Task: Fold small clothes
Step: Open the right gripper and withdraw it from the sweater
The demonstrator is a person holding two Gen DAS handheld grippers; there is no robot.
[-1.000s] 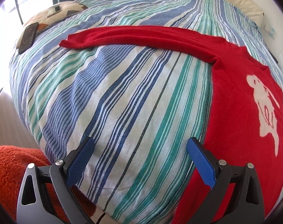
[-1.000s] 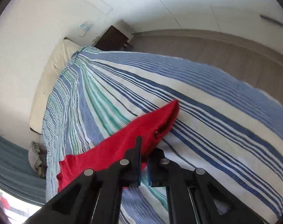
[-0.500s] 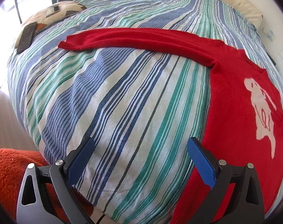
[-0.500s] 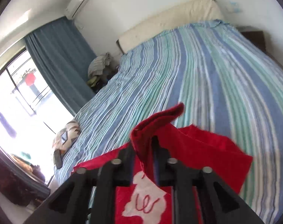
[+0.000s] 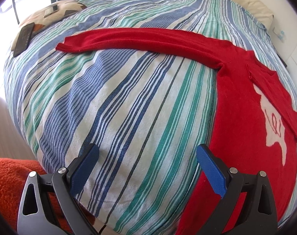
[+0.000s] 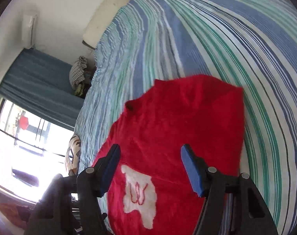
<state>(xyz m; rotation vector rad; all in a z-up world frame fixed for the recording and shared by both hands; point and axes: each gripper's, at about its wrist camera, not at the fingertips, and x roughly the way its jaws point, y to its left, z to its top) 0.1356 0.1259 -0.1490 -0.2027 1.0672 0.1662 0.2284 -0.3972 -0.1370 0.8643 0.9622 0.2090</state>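
Note:
A small red sweater [image 5: 244, 101] with a white animal print [image 5: 273, 121] lies on the striped bed. One long sleeve [image 5: 140, 41] stretches out flat to the left. The other sleeve [image 5: 279, 98] lies folded across the chest. My left gripper [image 5: 146, 160] is open and empty, over bare bedding beside the sweater's lower edge. In the right wrist view the sweater [image 6: 179, 129] fills the middle, with the print [image 6: 140, 195] near the camera. My right gripper [image 6: 150, 156] is open and empty just above the sweater's chest.
The striped bedspread [image 5: 109, 107] covers the bed. A patterned cushion [image 5: 50, 13] with a dark phone [image 5: 24, 39] lies at the far left corner. An orange fleece [image 5: 7, 178] sits at lower left. A window [image 6: 21, 146] and blue curtain [image 6: 37, 82] stand beyond the bed.
My right gripper carried the sleeve over the sweater's chest, then opened and let it go. The sleeve now lies folded across the print. My left gripper stayed open and drew back slightly.

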